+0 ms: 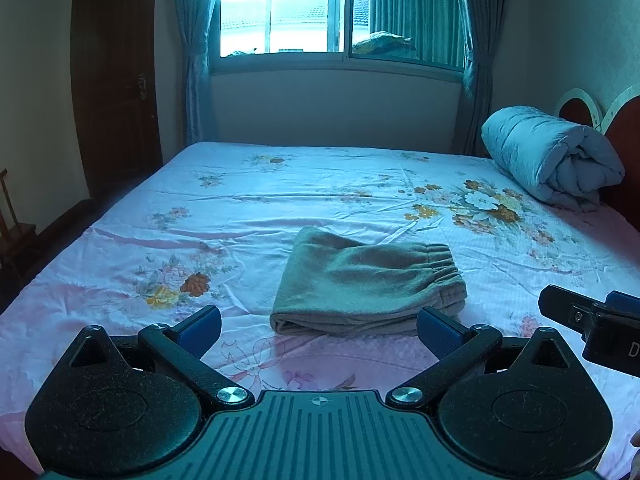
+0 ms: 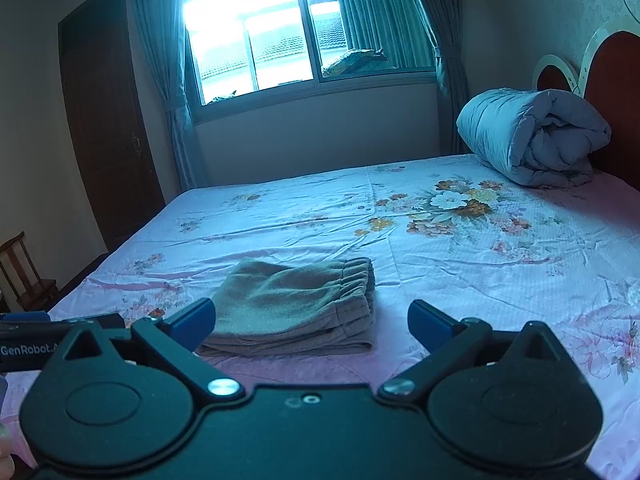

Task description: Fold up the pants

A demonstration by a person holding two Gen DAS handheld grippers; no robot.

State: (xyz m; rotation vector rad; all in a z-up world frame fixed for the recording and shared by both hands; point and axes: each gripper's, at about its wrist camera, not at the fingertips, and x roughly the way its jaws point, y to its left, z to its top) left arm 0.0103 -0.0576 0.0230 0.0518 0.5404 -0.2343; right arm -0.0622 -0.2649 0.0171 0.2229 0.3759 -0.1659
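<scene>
Grey-brown pants (image 1: 368, 286) lie folded into a compact stack on the floral bed sheet (image 1: 280, 200), elastic waistband to the right. My left gripper (image 1: 318, 328) is open and empty, held just in front of the stack's near edge. The pants also show in the right wrist view (image 2: 296, 306), ahead and slightly left. My right gripper (image 2: 312, 322) is open and empty, near the stack's front right corner. The right gripper's tip (image 1: 588, 320) shows at the left wrist view's right edge. The left gripper's body (image 2: 40, 340) shows at the right wrist view's left edge.
A rolled blue-grey quilt (image 1: 552, 152) lies at the far right by the red headboard (image 2: 616, 92). A window with curtains (image 1: 340, 12) is beyond the bed. A dark wooden door (image 1: 112, 80) and a chair (image 2: 24, 276) stand at the left.
</scene>
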